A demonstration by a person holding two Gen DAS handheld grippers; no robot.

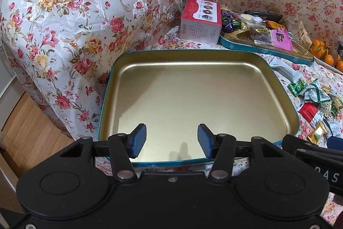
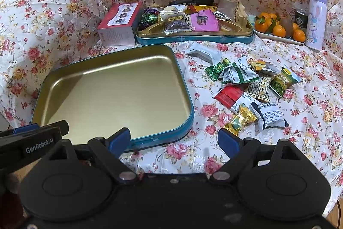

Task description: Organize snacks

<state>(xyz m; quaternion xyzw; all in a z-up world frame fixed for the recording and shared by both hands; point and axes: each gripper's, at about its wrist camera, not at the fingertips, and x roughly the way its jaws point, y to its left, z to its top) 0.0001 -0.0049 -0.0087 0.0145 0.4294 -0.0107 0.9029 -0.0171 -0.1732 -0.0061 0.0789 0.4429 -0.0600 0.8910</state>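
An empty gold tin lid with a teal rim (image 1: 297, 117) (image 2: 191, 113) lies on the floral cloth. My left gripper (image 1: 172, 140) hovers open over its near edge, nothing between the blue pads. My right gripper (image 2: 173, 141) is open above the cloth by the lid's near right corner, holding nothing. Loose wrapped snacks (image 2: 248, 87) (image 1: 315, 100) lie scattered right of the lid: green, red, gold and white packets. Behind stands a second teal tin (image 2: 193, 39) (image 1: 257, 49) with several snacks in it.
A pink and red box (image 1: 200, 20) (image 2: 120, 24) stands left of the far tin. A plate of oranges (image 2: 276, 30), a dark can (image 2: 300, 18) and a lilac bottle (image 2: 316, 18) sit at the far right. Wooden floor (image 1: 27, 128) shows beyond the table's left edge.
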